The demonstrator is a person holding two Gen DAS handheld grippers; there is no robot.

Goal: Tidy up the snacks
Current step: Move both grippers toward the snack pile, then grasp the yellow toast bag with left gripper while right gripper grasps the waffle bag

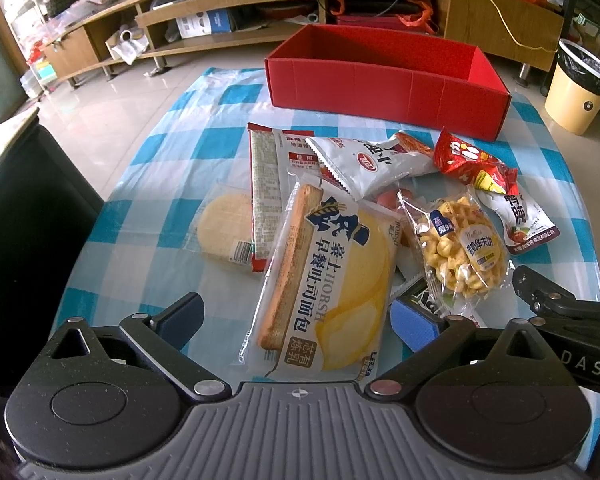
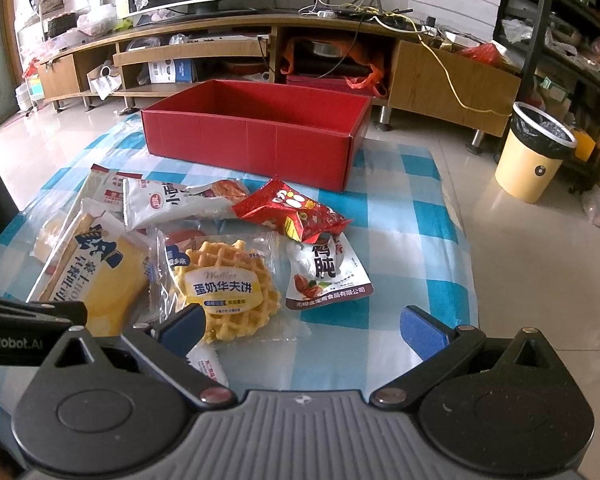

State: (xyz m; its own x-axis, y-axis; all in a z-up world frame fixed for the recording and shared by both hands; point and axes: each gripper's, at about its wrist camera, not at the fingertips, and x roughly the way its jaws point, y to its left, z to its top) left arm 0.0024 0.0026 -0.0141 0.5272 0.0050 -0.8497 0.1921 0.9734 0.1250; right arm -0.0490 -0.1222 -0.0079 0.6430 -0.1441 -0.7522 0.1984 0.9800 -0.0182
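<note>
Nearest the cameras, the left claw (image 1: 296,314) stands wide open and empty, its blue pads either side of the near end of a toast-bread packet (image 1: 324,280) without gripping it. The right claw (image 2: 302,326) is likewise spread wide and holds nothing; its left pad lies over the near edge of a waffle packet (image 2: 230,284), its right pad above bare cloth. The snacks lie in a loose overlapping pile on the blue-and-white checked tablecloth (image 2: 404,216) covering the table: beside the waffle, a white duck-meat pouch (image 2: 328,276); behind it, a crumpled red snack bag (image 2: 292,210) and a white sachet (image 2: 172,202); at far left, a round rice cracker (image 1: 224,224) partly under a long red-edged packet (image 1: 266,184). Beyond the pile stands an open red cardboard box (image 2: 252,148), its visible interior empty. On the floor at right, a cream waste bin (image 2: 534,152).
</note>
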